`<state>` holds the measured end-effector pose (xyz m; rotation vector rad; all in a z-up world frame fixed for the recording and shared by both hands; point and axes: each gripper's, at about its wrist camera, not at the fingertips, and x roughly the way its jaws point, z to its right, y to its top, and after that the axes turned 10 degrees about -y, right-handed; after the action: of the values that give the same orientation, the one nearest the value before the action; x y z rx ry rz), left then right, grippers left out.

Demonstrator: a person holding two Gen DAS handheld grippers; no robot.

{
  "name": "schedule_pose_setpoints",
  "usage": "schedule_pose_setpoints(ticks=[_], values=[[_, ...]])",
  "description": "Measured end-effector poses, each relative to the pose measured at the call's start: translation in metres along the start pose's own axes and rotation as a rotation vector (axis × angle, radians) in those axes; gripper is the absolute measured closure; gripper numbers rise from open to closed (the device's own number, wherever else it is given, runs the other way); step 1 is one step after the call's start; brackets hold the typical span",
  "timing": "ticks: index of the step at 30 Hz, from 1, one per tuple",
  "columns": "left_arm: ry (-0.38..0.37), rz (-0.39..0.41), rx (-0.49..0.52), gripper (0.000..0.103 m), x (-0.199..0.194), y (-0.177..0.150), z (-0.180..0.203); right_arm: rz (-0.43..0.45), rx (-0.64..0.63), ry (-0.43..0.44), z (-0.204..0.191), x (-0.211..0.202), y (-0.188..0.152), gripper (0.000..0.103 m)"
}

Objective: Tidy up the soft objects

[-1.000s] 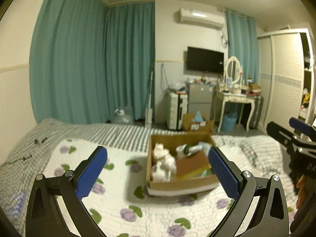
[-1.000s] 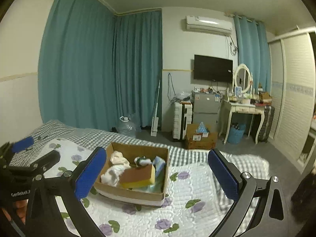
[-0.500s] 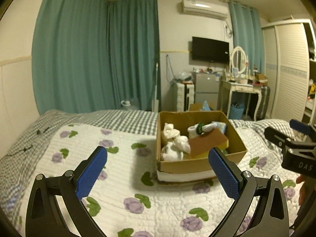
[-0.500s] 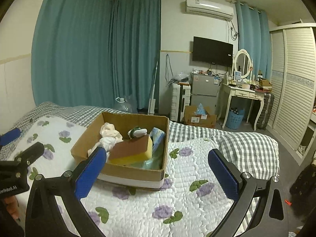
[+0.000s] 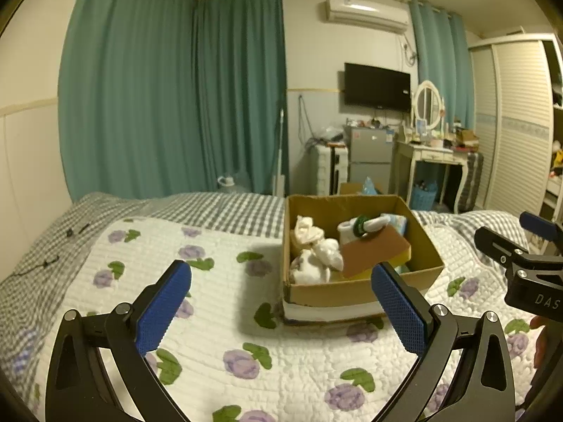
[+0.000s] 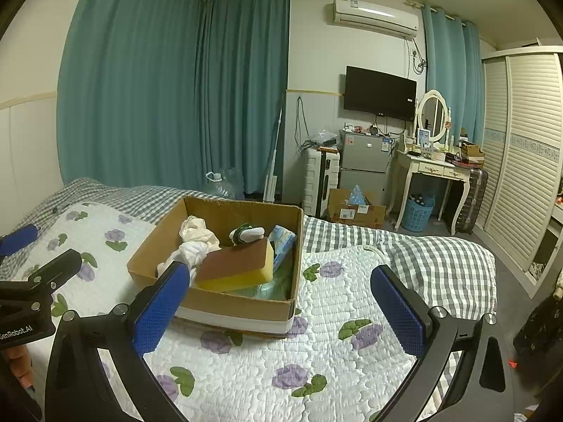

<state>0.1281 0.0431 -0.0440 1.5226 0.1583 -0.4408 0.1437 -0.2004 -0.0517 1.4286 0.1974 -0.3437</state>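
Note:
An open cardboard box (image 5: 330, 293) (image 6: 242, 306) stands on the flowered white quilt (image 5: 218, 302). In it lie a brown-and-yellow sponge (image 5: 374, 255) (image 6: 235, 263), white and cream cloths (image 5: 313, 256) (image 6: 193, 239), a white roll with a green band (image 5: 360, 227) (image 6: 246, 234) and a light blue packet (image 6: 283, 242). My left gripper (image 5: 281, 302) is open and empty, above the quilt just in front of the box. My right gripper (image 6: 278, 302) is open and empty, over the box's near right corner. Each gripper shows at the edge of the other's view.
The bed has a grey checked cover (image 6: 422, 246) beyond the quilt. Teal curtains (image 5: 169, 105) hang behind. On the floor past the bed stand a small fridge (image 6: 364, 165), a white dressing table (image 6: 432, 172), a blue basket (image 6: 417, 212) and another cardboard box (image 6: 355, 207). A wardrobe (image 6: 520, 161) is at right.
Both grippers have come down and closer to the box, which now looks larger and nearer. Both jaws stay open and empty.

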Motion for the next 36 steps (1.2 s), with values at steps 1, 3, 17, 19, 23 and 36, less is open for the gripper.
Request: schedule_pose_setpoints(ticks=[1, 3, 17, 19, 23, 36], values=[[0.001, -0.001, 0.000, 0.000, 0.0004, 0.0001, -0.0003, -0.001, 0.001, 0.000, -0.0001, 0.0002, 0.0001, 0.000], [0.000, 0.000, -0.002, 0.000, 0.0005, 0.0003, -0.0006, 0.000, 0.002, 0.000, 0.0001, 0.0003, -0.0003, 0.000], [0.020, 0.005, -0.006, 0.000, 0.0003, -0.0010, -0.0013, -0.009, 0.009, -0.008, 0.0029, 0.0014, -0.0020, 0.000], [0.020, 0.005, -0.006, 0.000, 0.0001, -0.0011, -0.0010, -0.010, 0.008, -0.008, 0.0030, 0.0015, -0.0019, 0.000], [0.017, 0.004, -0.005, 0.000, 0.0009, -0.0018, -0.0015, -0.009, 0.009, -0.007, 0.0034, 0.0016, -0.0017, 0.000], [0.018, 0.004, -0.004, 0.000, 0.0007, -0.0019, -0.0006, -0.009, 0.008, -0.007, 0.0038, 0.0018, -0.0020, 0.000]])
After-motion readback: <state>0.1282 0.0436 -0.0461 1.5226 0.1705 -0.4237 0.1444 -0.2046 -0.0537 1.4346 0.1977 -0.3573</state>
